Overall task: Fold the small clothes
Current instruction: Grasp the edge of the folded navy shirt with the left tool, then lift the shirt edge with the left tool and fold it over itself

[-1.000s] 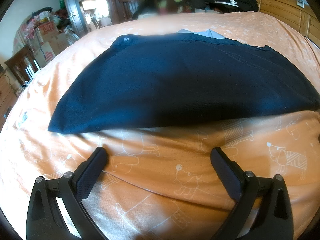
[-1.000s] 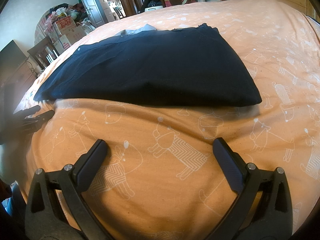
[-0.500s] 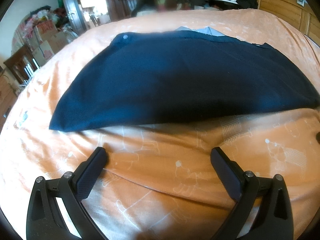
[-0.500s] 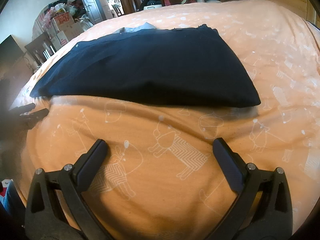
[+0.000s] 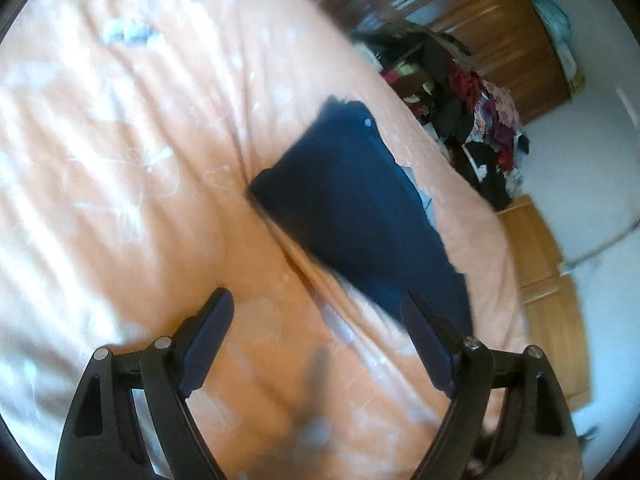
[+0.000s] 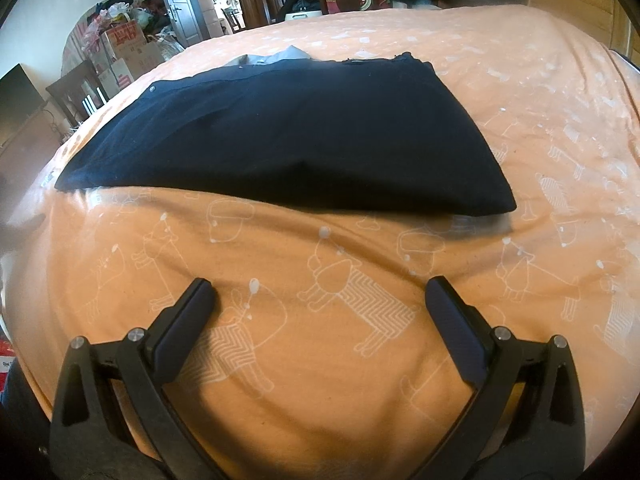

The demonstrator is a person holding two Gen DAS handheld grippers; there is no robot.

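Since half a second ago left gripper [image 5: 316, 316] swung hard — view now rolled and blurred, navy folded garment [image 5: 360, 216] running diagonally up-left from its right finger; right view barely changed. Both tongs spread wide, holding nothing. Right gripper [image 6: 320, 300] hovers over orange printed bedsheet [image 6: 320, 360], garment [image 6: 288, 148] lying flat straight ahead, near but not touching, long axis across the view, left to right. Grey fabric [image 6: 276, 56] peeks at far edge. Judgement: right gripper squarer to near edge — better placed for next fold.
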